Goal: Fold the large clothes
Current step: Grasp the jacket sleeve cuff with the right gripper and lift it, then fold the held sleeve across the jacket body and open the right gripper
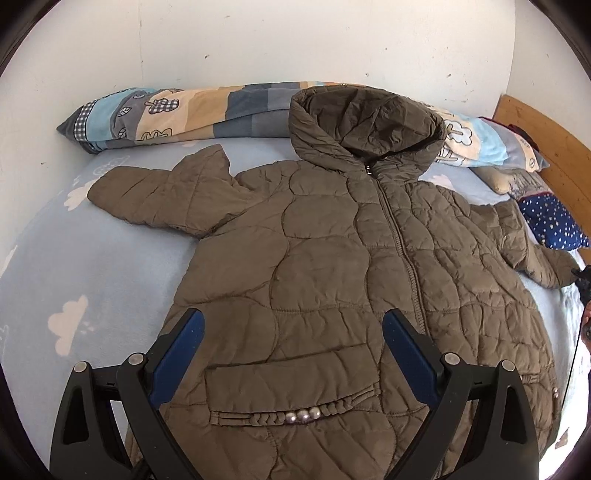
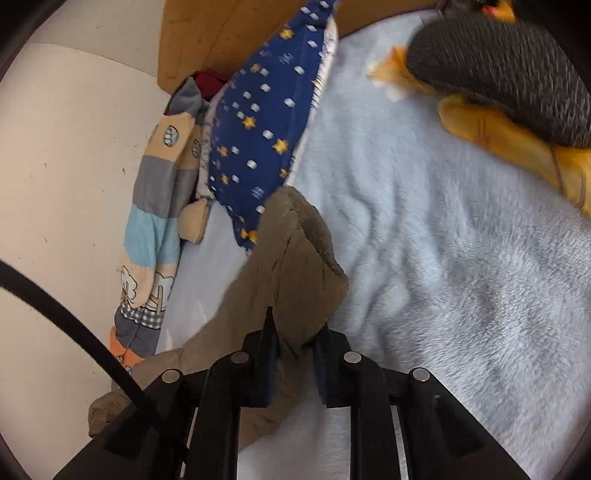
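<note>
1. Nearest the left wrist camera, the left tool (image 1: 293, 328) hangs over the lower front of the jacket (image 1: 332, 266), its blue-padded fingers (image 1: 183, 350) spread wide apart with nothing between them
2. Olive and quilted, the jacket lies face up on the bed (image 1: 92, 266), zipped, hood (image 1: 365, 125) toward the wall and resting against the rolled patchwork quilt (image 1: 184, 114)
3. One sleeve (image 1: 155, 195) stretches out flat on the pale blue sheet; a pocket trimmed with three silver beads (image 1: 303, 415) sits just ahead of the open fingers
4. From the right wrist view, the right tool (image 2: 295, 354) is clamped on the cuff of the other sleeve (image 2: 295, 266), olive fabric pinched between its dark fingers
5. Beside that cuff lies a navy star-print pillow (image 2: 258, 122), with a wooden headboard (image 2: 207, 33) behind it
</note>
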